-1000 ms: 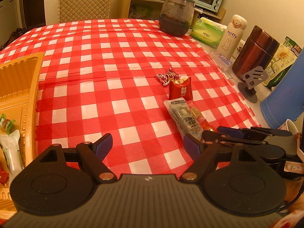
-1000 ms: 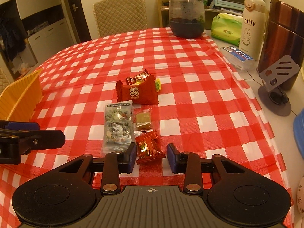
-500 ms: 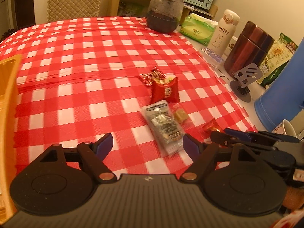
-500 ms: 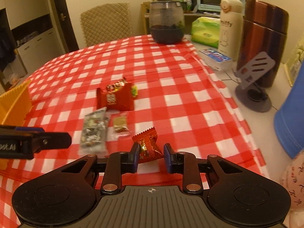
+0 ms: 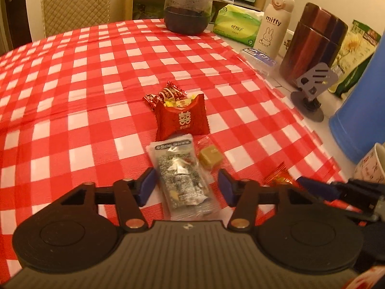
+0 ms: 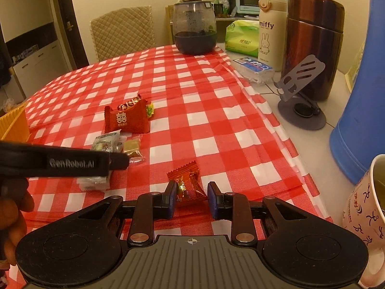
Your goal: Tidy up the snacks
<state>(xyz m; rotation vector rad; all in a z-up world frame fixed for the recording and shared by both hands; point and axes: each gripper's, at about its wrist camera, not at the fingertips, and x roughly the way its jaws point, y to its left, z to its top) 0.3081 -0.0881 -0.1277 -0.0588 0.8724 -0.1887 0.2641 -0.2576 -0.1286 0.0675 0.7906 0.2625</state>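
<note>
A clear packet of mixed snack (image 5: pixel 180 175) lies on the checked cloth between the fingers of my left gripper (image 5: pixel 187 186). Its jaws are closing around the packet, and a gap still shows at each pad. Beside the packet sits a small tan cube in clear wrap (image 5: pixel 209 157). Behind them are a red pouch (image 5: pixel 181 120) and red wrapped candies (image 5: pixel 166 94). My right gripper (image 6: pixel 191 198) is shut on an orange candy wrapper (image 6: pixel 186 185), near the table's right edge. The left gripper's black finger (image 6: pixel 72 161) crosses the right wrist view and hides part of the packet.
An orange tray (image 6: pixel 13 125) stands at the far left. Along the right side are a dark glass jar (image 5: pixel 187 4), tissue pack (image 5: pixel 237 24), miffy bottle (image 5: pixel 274 24), brown flask (image 5: pixel 312 43), grey phone stand (image 5: pixel 312 84), blue container (image 5: pixel 361 110) and a mug (image 6: pixel 368 216). A hand (image 6: pixel 12 216) holds the left gripper.
My left gripper moved forward over the clear packet and its jaws narrowed around it; the tray left its view. My right gripper closed on the orange candy and drifted right with it.
</note>
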